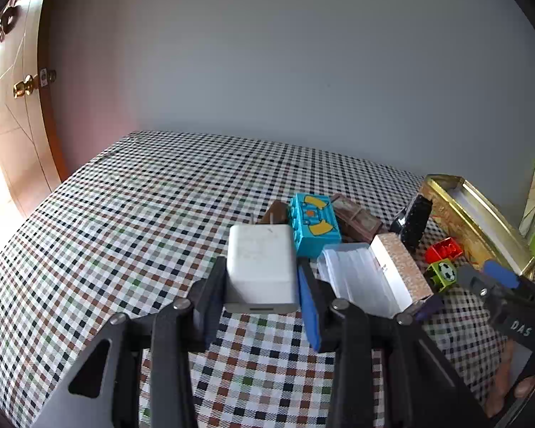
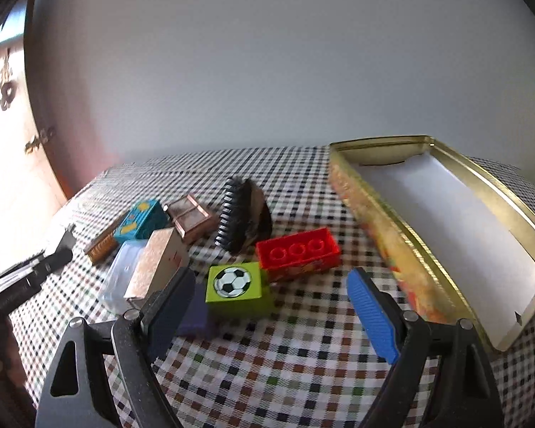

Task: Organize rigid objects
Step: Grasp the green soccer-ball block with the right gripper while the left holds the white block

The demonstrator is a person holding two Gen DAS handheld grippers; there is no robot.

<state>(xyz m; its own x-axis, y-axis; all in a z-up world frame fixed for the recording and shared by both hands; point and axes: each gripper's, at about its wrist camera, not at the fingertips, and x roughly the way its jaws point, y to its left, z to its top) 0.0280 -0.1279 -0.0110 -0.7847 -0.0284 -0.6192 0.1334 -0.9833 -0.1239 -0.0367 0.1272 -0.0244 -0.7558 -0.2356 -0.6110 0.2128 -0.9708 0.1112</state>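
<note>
The left tongs (image 1: 262, 285) are clamped on a white charger (image 1: 261, 267), one finger on each side of it, its prongs pointing away from the camera. The charger sits at the near edge of a cluster on the checked tabletop (image 1: 125, 214): a teal brick (image 1: 314, 224) just behind it, a clear case (image 1: 353, 274) and a speckled box (image 1: 399, 267) just to its right, a black brush (image 1: 412, 224) farther back.

The right tongs (image 2: 267, 306) are spread wide and hold nothing. A green football block (image 2: 237, 287) lies between their fingers, nearer the left one, with a red brick (image 2: 297, 253) touching its far corner. The open gold tin (image 2: 517, 221), lined with white, stands just right of the blue-padded right finger (image 2: 372, 315).
</note>
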